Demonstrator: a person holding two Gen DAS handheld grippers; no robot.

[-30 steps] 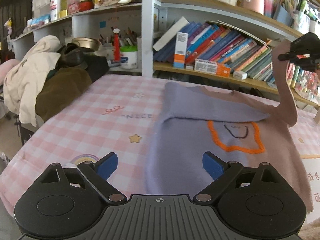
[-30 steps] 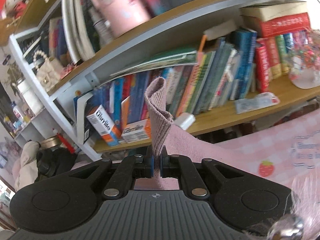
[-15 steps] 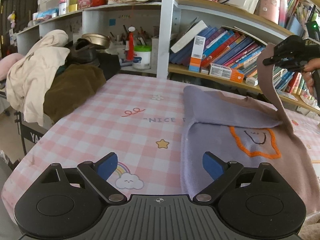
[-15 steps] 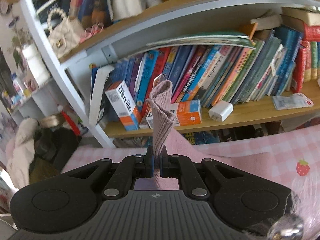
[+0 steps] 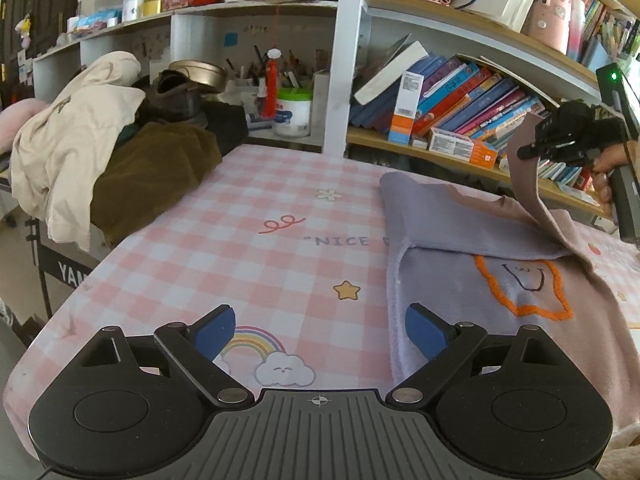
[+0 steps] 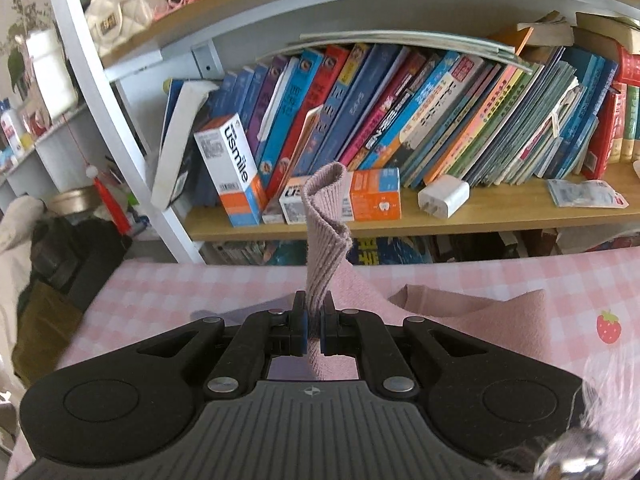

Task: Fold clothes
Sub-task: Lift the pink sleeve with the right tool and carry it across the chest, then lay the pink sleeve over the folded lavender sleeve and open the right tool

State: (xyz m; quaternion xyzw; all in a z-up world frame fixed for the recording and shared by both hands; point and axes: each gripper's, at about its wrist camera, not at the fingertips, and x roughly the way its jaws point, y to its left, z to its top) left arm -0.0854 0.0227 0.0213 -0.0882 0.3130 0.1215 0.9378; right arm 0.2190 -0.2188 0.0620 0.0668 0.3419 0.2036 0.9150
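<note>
1. The left gripper point(image 5: 318, 330) hangs low over the near edge of a table point(image 5: 240, 248) covered in pink check cloth, its blue-padded jaws spread wide and holding nothing.

2. Just right of those jaws lies a sweater point(image 5: 496, 280), lilac and dusty pink with an orange-outlined patch on the chest, spread flat on the right half of the table; its near left edge sits beside the right-hand fingertip, and contact cannot be judged.

3. One sleeve point(image 5: 452, 220) is folded across the chest; the other sleeve point(image 5: 532, 184) rises off the cloth at the far right.

4. The right gripper point(image 6: 314, 330) has its jaws closed tight on the ribbed cuff point(image 6: 324, 216) of that raised sleeve, which stands up between the pads and curls over above them.

5. At the far left, a heap of clothes point(image 5: 80, 152) in cream and brown rests beside the table.

6. Beyond it, a white tub point(image 5: 294, 110) with a green rim stands on a shelf among pens, next to a metal bowl point(image 5: 196, 72).

7. At the back, a bookcase point(image 6: 400, 216) holds a leaning row of books, small cartons and a white charger point(image 6: 444, 196); a quilted cream handbag point(image 6: 116, 16) sits on the shelf above.
</note>
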